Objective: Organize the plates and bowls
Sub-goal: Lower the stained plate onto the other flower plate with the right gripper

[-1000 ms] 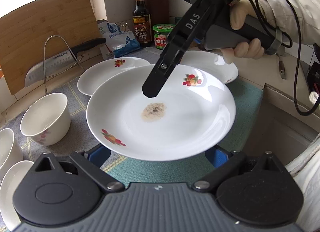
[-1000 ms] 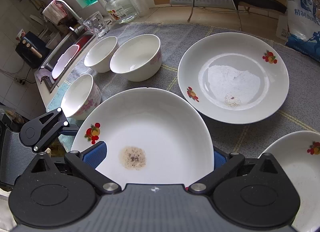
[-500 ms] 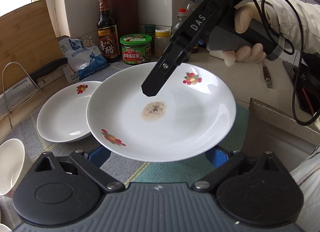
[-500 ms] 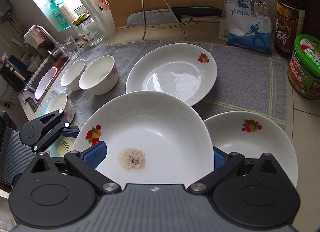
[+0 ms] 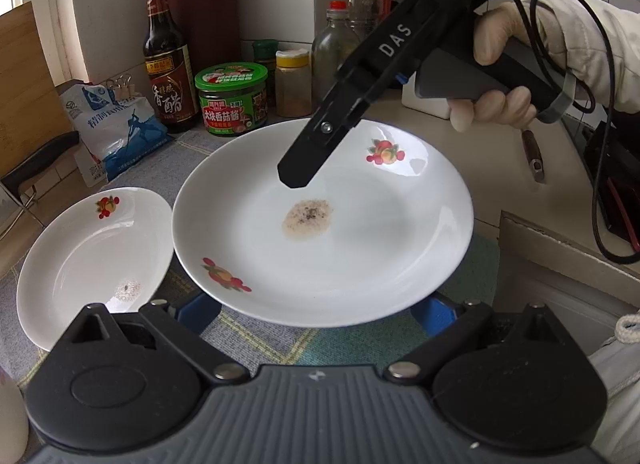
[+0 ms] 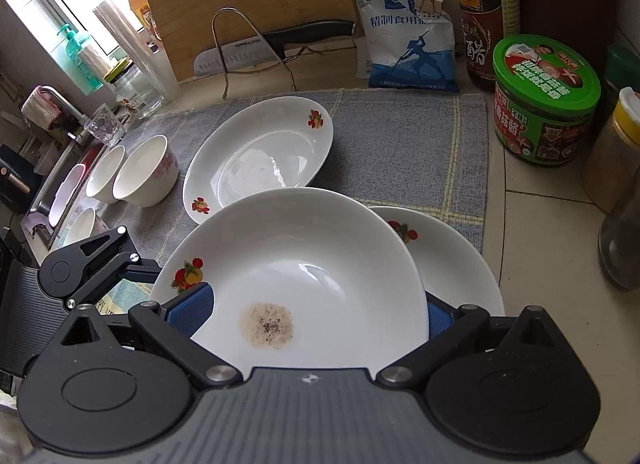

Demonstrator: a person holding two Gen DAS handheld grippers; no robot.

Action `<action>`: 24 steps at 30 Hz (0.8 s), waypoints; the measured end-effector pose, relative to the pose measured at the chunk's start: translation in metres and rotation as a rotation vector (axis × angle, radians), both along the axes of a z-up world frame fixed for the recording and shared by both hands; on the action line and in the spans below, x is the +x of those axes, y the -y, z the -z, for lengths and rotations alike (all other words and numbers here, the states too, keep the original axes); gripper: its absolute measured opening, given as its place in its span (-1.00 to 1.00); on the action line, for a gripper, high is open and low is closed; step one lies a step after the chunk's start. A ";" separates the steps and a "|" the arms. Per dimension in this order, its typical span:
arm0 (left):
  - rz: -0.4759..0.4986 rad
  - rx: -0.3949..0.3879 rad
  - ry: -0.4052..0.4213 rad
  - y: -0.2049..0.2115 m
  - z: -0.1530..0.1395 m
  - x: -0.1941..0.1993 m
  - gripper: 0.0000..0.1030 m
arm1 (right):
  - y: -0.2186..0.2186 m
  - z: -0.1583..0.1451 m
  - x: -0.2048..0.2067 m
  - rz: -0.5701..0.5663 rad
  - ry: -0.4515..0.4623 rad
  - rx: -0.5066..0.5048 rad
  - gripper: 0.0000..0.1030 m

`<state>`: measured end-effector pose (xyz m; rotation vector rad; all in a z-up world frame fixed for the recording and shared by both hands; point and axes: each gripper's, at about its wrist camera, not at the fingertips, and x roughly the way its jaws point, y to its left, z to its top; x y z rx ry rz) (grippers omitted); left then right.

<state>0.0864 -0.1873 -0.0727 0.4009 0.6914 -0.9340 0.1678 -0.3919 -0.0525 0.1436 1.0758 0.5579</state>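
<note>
- Kitchen surface (image 6: 552, 232), tiled, carries a grey mat (image 6: 404, 143).
- Soiled plate (image 5: 320, 223), raised above the mat, overlaps a second plate (image 6: 456, 264).
- Left hand-held gripper (image 5: 320, 308) and right hand-held gripper (image 6: 316, 312) each clamp opposite rims of the soiled plate between blue pads.
- Third plate (image 6: 260, 159) lies near two bowls (image 6: 144, 171); jar (image 6: 544, 103) and bottle (image 6: 486, 11) stand behind.
</note>
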 end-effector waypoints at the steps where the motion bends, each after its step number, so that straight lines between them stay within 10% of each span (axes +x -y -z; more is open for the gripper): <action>1: 0.001 0.003 -0.002 0.003 0.001 0.002 0.93 | 0.003 0.001 0.001 0.002 0.000 -0.001 1.00; 24: 0.011 0.067 -0.045 0.030 0.013 0.019 0.93 | 0.029 0.024 0.010 0.025 -0.032 0.004 1.00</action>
